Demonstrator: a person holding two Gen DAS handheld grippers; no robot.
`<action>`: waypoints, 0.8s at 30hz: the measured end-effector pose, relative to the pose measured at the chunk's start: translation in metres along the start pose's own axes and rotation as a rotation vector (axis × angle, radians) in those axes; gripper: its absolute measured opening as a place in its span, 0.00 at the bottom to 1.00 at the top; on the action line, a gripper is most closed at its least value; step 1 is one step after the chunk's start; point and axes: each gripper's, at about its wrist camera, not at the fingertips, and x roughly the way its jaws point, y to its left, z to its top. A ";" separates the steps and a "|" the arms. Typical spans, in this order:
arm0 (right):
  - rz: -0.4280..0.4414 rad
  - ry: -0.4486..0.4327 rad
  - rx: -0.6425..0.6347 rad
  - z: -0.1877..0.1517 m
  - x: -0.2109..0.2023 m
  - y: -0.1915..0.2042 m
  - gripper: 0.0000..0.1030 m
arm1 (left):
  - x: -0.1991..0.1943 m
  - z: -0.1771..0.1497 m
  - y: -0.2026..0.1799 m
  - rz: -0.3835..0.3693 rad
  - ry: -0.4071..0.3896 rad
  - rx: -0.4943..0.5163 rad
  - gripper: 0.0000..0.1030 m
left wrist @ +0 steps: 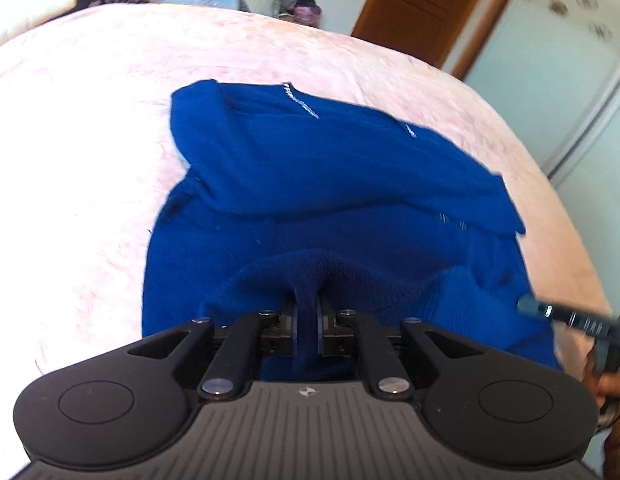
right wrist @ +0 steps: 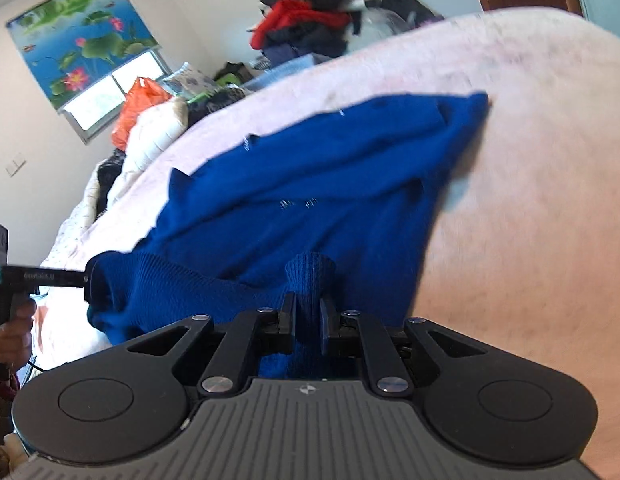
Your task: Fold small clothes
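A deep-blue knitted sweater (left wrist: 310, 184) lies spread over a pale pink fleecy bed cover (left wrist: 90, 140), its far part flat with pale stitching, its near ribbed edge bunched up toward both cameras. The left tongs (left wrist: 307, 316) pinch a fold of that ribbed edge, the blue knit squeezed between the two pads and running down out of sight behind the black body. The right tongs (right wrist: 308, 316) likewise pinch a raised hump of ribbed knit; how far the cloth goes in is hidden. In the right wrist view the sweater (right wrist: 330, 184) is smeared by blur, and its far corner ends on the bed cover (right wrist: 530, 200). The left tongs' tip shows at that picture's left edge, sunk into a bunched fold, with the holding hand cut off. Beyond the bed sit a heap of mixed clothes (right wrist: 310, 20), a lotus-printed window blind (right wrist: 82, 36) and a brown wooden door (left wrist: 422, 4), partly cropped.
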 end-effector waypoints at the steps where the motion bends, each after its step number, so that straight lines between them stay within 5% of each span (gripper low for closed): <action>1: 0.003 -0.004 0.003 -0.003 0.000 -0.002 0.15 | -0.005 0.002 0.006 -0.008 -0.022 -0.009 0.10; 3: 0.004 -0.005 0.007 -0.005 0.001 -0.004 0.15 | -0.017 0.006 0.015 0.026 -0.087 -0.001 0.13; 5: 0.006 -0.003 0.015 -0.006 0.001 -0.006 0.19 | -0.027 0.010 0.020 0.075 -0.151 0.052 0.27; 7: 0.009 -0.003 0.018 -0.007 0.002 -0.007 0.22 | -0.035 0.011 0.020 0.104 -0.207 0.159 0.69; 9: 0.010 -0.003 0.015 -0.008 0.002 -0.007 0.22 | -0.039 0.005 0.016 0.124 -0.256 0.306 0.80; 12: 0.011 -0.001 0.013 -0.006 0.003 -0.008 0.22 | -0.036 -0.007 0.001 0.089 -0.267 0.540 0.80; 15: 0.016 -0.002 0.022 -0.007 0.003 -0.008 0.22 | -0.014 -0.013 -0.014 0.039 -0.218 0.655 0.80; 23: 0.057 -0.007 0.067 -0.008 0.003 -0.017 0.26 | 0.031 -0.012 -0.026 0.032 -0.128 0.704 0.79; 24: 0.071 -0.009 0.076 -0.008 0.003 -0.018 0.29 | 0.033 -0.010 -0.026 0.033 -0.118 0.696 0.66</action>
